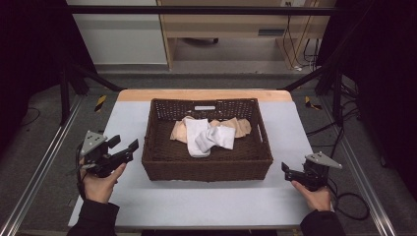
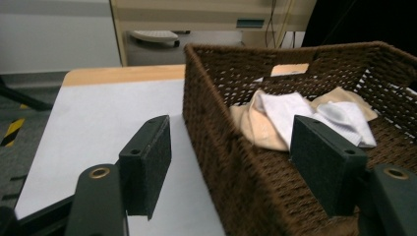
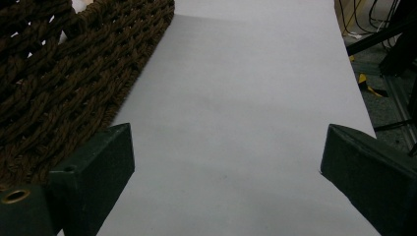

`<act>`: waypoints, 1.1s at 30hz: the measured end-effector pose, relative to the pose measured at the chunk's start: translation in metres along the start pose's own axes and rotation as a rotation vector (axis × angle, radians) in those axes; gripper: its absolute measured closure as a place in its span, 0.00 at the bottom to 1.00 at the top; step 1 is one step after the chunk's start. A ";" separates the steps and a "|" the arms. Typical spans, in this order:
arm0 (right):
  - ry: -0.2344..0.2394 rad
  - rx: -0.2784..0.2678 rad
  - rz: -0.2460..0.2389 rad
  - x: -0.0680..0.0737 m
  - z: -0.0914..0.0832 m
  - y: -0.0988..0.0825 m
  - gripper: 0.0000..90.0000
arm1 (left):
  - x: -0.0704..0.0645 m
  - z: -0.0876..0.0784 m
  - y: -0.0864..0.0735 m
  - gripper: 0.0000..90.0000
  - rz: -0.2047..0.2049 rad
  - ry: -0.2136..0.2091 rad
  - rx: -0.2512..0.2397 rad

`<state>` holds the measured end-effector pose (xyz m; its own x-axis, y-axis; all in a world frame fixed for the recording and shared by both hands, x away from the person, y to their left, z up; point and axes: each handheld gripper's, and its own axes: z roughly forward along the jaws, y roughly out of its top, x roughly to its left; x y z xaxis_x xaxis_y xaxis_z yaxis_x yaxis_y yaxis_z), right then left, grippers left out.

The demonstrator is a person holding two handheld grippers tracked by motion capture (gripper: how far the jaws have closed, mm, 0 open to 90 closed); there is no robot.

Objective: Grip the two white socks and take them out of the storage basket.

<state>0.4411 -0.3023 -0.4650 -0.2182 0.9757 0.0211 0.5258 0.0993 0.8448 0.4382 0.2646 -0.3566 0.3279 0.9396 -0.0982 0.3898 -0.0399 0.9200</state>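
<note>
Left gripper (image 1: 123,147) held just left of basket (image 1: 206,167), jaws spread wide, nothing between. Right gripper (image 1: 287,169) low over table (image 1: 206,201) just right of basket, jaws also wide apart, empty. White sock (image 1: 209,137) and beige socks (image 1: 241,127) piled inside basket, middle-back.

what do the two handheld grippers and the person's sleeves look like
Both the left gripper and right gripper are black, each with two flat block jaws, a grey three-cornered plate on top and a black trailing cable. Brass-coloured rings sit at the jaw bases. The sleeves are dark.
</note>
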 end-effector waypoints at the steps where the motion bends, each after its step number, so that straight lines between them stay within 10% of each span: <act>1: 0.000 0.003 0.000 0.000 0.000 0.000 0.07 | -0.003 0.002 0.004 0.35 0.006 -0.002 0.000; 18: -0.009 0.014 -0.015 0.000 0.002 0.000 0.08 | -0.061 0.050 0.050 0.29 0.108 -0.030 -0.021; 33: -0.012 0.015 -0.015 0.000 0.002 0.001 0.08 | -0.094 0.100 0.066 0.28 0.116 -0.072 0.009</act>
<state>0.4436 -0.3020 -0.4657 -0.2165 0.9763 0.0023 0.5346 0.1166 0.8370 0.5193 0.1392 -0.3249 0.4320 0.9017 -0.0189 0.3529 -0.1498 0.9236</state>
